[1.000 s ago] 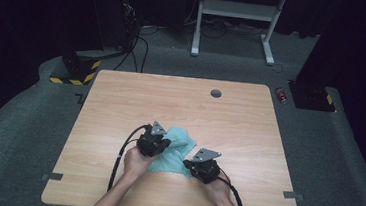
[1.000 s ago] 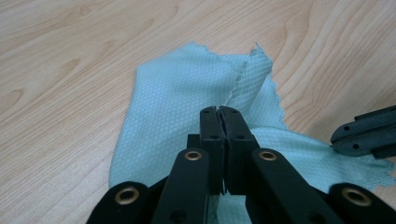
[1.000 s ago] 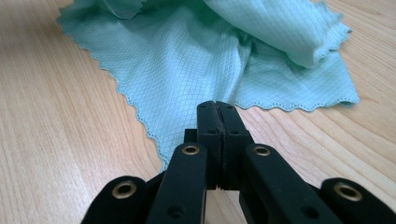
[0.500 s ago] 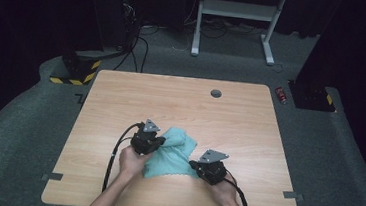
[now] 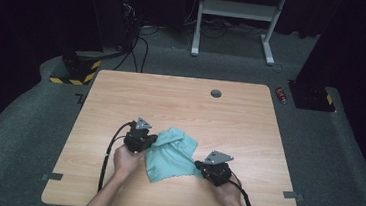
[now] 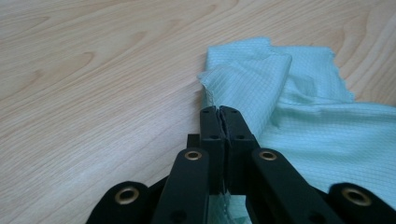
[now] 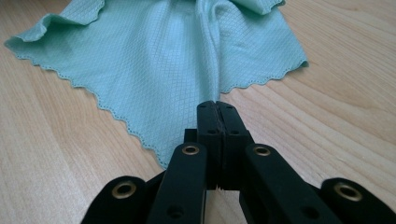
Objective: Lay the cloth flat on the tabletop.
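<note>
A light teal cloth (image 5: 171,152) lies crumpled on the wooden table (image 5: 180,108) near its front edge. My left gripper (image 5: 153,139) is at the cloth's left edge. In the left gripper view its jaws are shut on a folded edge of the cloth (image 6: 261,88), pinched at the left gripper's (image 6: 219,110) tips. My right gripper (image 5: 199,165) is at the cloth's right front corner. The right gripper view shows the right gripper (image 7: 217,105) shut on that corner, with the cloth (image 7: 154,56) fanning away from the tips, its scalloped hem resting on the wood.
A small round grommet (image 5: 216,93) sits in the table near its far edge. Cables trail from both grippers toward the front edge. Beyond the table are a white frame's legs (image 5: 238,17), black cases and a small red can (image 5: 282,94) on the carpet.
My left gripper has drawn the cloth's edge leftward and the right gripper has edged slightly right, so the cloth lies more spread out between them. Both stay shut.
</note>
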`<action>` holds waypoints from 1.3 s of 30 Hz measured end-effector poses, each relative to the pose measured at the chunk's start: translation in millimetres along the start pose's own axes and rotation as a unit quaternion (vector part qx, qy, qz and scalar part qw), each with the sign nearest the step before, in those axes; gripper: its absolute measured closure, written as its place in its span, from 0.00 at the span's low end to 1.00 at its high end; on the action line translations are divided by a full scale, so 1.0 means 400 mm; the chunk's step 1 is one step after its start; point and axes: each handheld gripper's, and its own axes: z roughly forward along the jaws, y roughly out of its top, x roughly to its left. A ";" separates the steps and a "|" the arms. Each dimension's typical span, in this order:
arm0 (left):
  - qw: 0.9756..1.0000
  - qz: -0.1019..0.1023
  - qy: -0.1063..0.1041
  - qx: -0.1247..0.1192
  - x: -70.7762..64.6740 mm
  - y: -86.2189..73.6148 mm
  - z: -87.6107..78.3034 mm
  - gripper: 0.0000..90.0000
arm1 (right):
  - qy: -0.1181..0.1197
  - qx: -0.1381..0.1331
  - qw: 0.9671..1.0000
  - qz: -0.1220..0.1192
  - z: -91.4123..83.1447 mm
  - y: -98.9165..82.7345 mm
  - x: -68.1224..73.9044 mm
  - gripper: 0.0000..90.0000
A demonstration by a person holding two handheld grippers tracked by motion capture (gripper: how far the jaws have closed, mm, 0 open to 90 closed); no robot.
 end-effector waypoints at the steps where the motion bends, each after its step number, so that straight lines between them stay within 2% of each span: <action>1: 1.000 -0.001 0.004 -0.002 0.004 -0.003 -0.001 0.98 | 0.000 0.000 1.000 -0.001 -0.001 -0.001 0.000 0.99; 7: 1.000 -0.017 0.025 -0.007 0.034 -0.016 -0.003 0.98 | -0.011 0.004 1.000 -0.006 -0.011 -0.011 -0.002 0.99; 15: 0.998 -0.023 0.058 -0.004 0.064 -0.024 0.014 0.98 | -0.016 0.008 1.000 0.000 -0.022 -0.024 0.002 0.99; 20: 0.997 -0.029 0.066 0.002 0.073 -0.028 0.024 0.96 | -0.010 0.014 1.000 -0.022 -0.020 -0.016 0.023 0.99; 25: 0.997 -0.021 0.069 -0.010 0.063 -0.025 0.010 0.84 | 0.000 0.004 1.000 -0.002 -0.018 -0.012 0.012 0.89; 27: 0.998 -0.024 0.059 -0.029 0.050 -0.025 -0.001 0.78 | 0.001 -0.002 1.000 0.015 -0.021 -0.007 0.000 0.87; 29: 0.998 -0.025 0.051 -0.036 0.038 -0.030 -0.007 0.70 | -0.003 -0.008 1.000 0.023 -0.023 0.002 -0.011 0.83; 32: 0.998 -0.024 0.050 -0.030 0.025 -0.047 -0.006 0.60 | -0.014 -0.010 0.999 0.038 -0.019 0.022 -0.035 0.72; 34: 0.998 -0.026 0.056 -0.026 0.019 -0.057 -0.003 0.53 | -0.026 -0.002 0.999 0.046 -0.008 0.034 -0.049 0.64; 36: 0.998 -0.034 0.054 -0.026 0.015 -0.072 -0.001 0.50 | -0.029 -0.005 0.998 0.050 0.005 0.040 -0.063 0.61; 39: 0.997 -0.030 0.061 -0.027 0.006 -0.086 0.000 0.47 | -0.031 -0.005 0.998 0.057 0.022 0.056 -0.072 0.64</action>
